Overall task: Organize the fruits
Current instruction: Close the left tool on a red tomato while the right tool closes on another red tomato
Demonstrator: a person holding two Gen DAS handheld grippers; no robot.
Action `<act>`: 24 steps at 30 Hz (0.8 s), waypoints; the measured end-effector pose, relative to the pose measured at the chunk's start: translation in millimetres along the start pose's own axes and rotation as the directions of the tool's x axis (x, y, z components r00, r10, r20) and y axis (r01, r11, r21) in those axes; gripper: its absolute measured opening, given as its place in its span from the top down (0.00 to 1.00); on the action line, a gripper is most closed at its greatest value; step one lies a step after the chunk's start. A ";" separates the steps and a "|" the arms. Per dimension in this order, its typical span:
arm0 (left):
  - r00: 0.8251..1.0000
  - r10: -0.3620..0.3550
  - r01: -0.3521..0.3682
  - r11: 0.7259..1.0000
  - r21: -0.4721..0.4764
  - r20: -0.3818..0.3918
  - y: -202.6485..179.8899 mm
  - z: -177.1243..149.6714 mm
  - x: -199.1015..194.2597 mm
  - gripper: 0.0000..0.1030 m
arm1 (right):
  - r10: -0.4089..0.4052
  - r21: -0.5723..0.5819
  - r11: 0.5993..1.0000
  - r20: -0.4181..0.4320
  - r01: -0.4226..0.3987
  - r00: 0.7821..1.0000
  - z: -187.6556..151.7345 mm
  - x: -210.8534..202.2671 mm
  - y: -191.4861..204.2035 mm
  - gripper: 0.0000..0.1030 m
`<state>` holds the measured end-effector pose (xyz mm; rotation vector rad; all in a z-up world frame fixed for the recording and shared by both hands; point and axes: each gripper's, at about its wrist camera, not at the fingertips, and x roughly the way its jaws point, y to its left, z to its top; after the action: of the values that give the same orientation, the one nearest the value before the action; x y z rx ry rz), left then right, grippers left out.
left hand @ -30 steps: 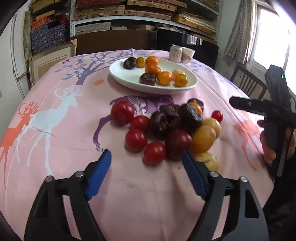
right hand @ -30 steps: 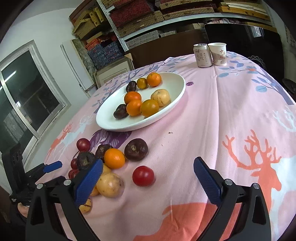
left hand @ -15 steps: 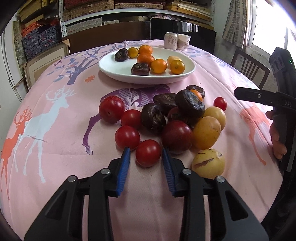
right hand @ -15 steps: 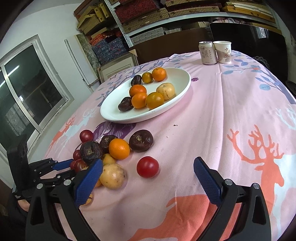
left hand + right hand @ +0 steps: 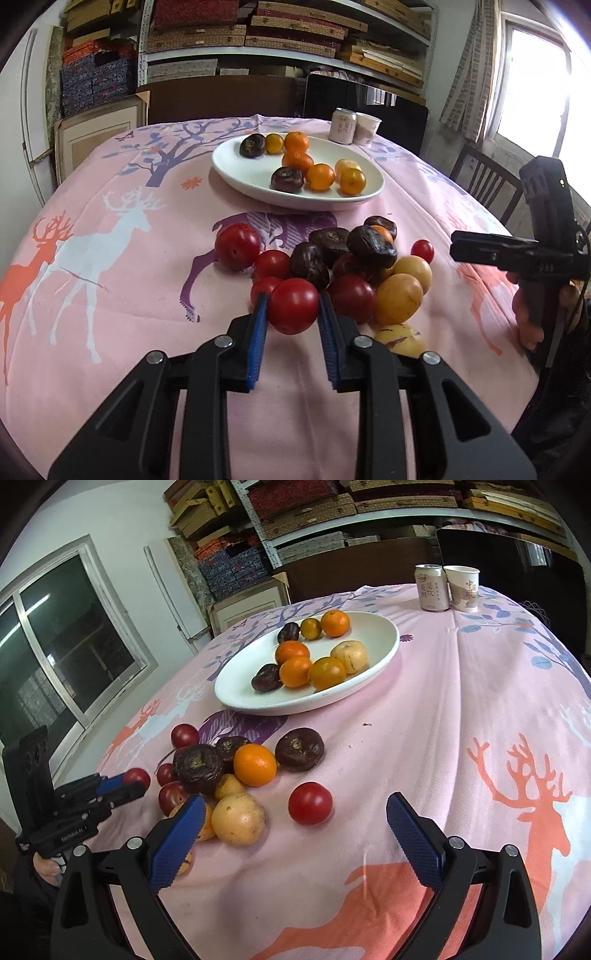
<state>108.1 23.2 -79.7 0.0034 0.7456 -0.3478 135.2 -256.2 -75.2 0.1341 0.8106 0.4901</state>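
Observation:
My left gripper [image 5: 293, 297] has its blue pads pressed on both sides of a red tomato [image 5: 294, 312] at the near edge of the fruit pile [image 5: 354, 254]; the right wrist view shows the same gripper [image 5: 129, 784] with the tomato [image 5: 139, 776] in it. The pile mixes red tomatoes, dark wrinkled fruits, yellow fruits and an orange [image 5: 255, 764]. Beyond it a white plate [image 5: 236, 173] holds oranges, dark fruits and a yellow one. My right gripper [image 5: 296, 801] stands open low over the cloth, a lone red tomato [image 5: 309, 803] lying just ahead between its fingers.
A drink can [image 5: 343, 126] and a paper cup [image 5: 366, 128] stand at the table's far edge behind the plate. The round table wears a pink deer-print cloth [image 5: 110, 240]. A dark chair [image 5: 484, 184] stands at the right, with shelves of boxes behind.
The left jaws went from wide open to shut on the front red tomato as the gripper came forward to the pile. The right gripper stayed open and barely shifted.

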 end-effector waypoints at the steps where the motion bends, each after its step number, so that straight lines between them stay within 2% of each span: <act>1: 1.000 0.000 0.000 1.000 -0.001 -0.004 0.0 0.5 0.9 0.75 | -0.015 -0.017 1.000 -0.015 0.015 1.000 -0.5 2.4 3.0 0.09; 3: 1.000 0.001 -0.001 1.000 0.012 -0.008 -2.5 0.7 0.8 0.75 | -0.046 -0.016 0.999 -0.048 0.045 0.998 -0.5 8.3 2.9 0.19; 5: 1.000 0.000 0.000 1.000 0.022 -0.013 -4.6 1.1 1.5 0.74 | -0.054 0.017 0.998 -0.073 0.055 0.996 -0.2 12.4 -3.5 0.35; 8: 1.000 -0.006 0.006 1.000 0.018 -0.014 -3.0 1.1 1.7 0.74 | -0.078 0.037 0.996 -0.088 0.081 0.993 -0.4 16.6 -7.6 0.47; 14: 1.000 -0.010 0.010 1.000 0.019 -0.012 -3.6 0.5 1.4 0.74 | -0.187 -0.032 0.982 -0.111 0.184 0.976 6.9 31.6 5.0 0.49; 17: 1.000 -0.012 0.012 1.000 0.018 -0.011 -3.6 0.3 1.1 0.74 | -0.203 -0.037 0.979 -0.134 0.200 0.970 7.5 36.5 5.1 0.52; 18: 1.000 -0.013 0.013 1.000 0.019 -0.012 -3.6 0.2 1.4 0.74 | -0.200 -0.042 0.980 -0.137 0.196 0.970 7.2 37.3 5.9 0.55; 20: 1.000 -0.014 0.014 1.000 0.019 -0.015 -3.9 0.4 1.5 0.74 | -0.191 -0.047 0.981 -0.136 0.186 0.972 7.2 37.5 6.9 0.73; 24: 1.000 -0.017 0.017 1.000 0.014 -0.014 -3.3 0.3 -0.1 0.74 | -0.178 -0.034 0.984 -0.108 0.176 0.978 7.4 31.5 5.9 0.73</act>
<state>107.2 20.1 -79.0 0.0127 0.7572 -0.3697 156.8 -235.7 -89.2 0.0119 0.9158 0.3410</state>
